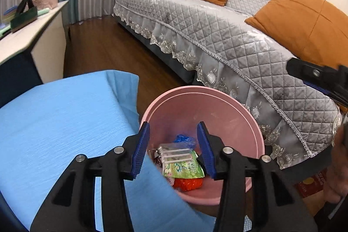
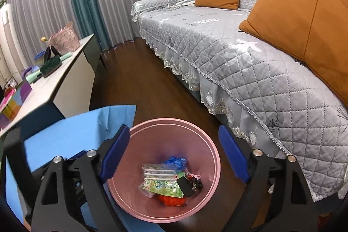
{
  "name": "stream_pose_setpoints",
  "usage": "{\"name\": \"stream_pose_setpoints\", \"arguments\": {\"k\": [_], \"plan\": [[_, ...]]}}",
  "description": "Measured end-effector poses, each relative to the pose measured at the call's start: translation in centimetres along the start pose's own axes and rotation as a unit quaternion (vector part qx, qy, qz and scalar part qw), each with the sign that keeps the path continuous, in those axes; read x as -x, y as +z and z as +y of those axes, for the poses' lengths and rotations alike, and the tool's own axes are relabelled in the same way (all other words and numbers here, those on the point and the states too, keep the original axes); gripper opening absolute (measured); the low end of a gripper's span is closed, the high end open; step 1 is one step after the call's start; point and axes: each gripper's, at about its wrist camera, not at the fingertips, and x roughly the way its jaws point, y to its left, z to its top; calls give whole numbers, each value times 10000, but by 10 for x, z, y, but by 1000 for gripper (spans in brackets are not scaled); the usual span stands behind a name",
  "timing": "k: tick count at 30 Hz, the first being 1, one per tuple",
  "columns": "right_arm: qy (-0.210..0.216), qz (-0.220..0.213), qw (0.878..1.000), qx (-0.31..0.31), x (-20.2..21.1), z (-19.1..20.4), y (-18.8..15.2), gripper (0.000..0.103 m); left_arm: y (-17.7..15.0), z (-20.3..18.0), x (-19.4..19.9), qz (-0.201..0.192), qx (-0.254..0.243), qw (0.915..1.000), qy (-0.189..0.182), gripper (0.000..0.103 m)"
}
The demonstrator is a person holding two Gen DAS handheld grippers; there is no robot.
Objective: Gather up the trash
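Observation:
A pink bin (image 1: 217,105) (image 2: 195,140) stands on the floor between a blue-covered table and the sofa. In it lie a green-and-white packet (image 1: 184,166) (image 2: 161,184), a red wrapper (image 1: 188,184) (image 2: 171,200), crumpled blue plastic (image 1: 183,139) (image 2: 176,161) and a small black piece (image 2: 184,186). My left gripper (image 1: 173,125) hangs over the bin's near side, open, with nothing between its blue pads. My right gripper (image 2: 174,129) is also above the bin, jaws wide open and empty. Its black body (image 1: 315,75) shows at the right edge of the left wrist view.
The blue tablecloth (image 1: 54,123) (image 2: 65,134) lies directly left of the bin. A grey quilted sofa (image 1: 217,36) (image 2: 239,58) with orange cushions runs along the right. A white desk (image 1: 26,36) with clutter is at far left. A hand (image 1: 335,166) holds the right gripper.

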Motion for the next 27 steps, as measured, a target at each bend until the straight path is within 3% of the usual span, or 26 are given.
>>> {"name": "stream_pose_setpoints", "arguments": {"k": [5,11,20,27], "plan": [[37,-252,9997,-45,17,8,5,98,-8,2,48,-384,92,9992,37,71],[177,-579,9982,42,63,27,2,98,-23,3,127,-864,224,9954,347,89],[565,-733,9937,626,142,92,-43,98,-76,26,252,-1419,444,9819,1174,94],[795,-551,9911,918,189,133,-108,98,-131,47,321,-1467,760,9611,2212,95]]}}
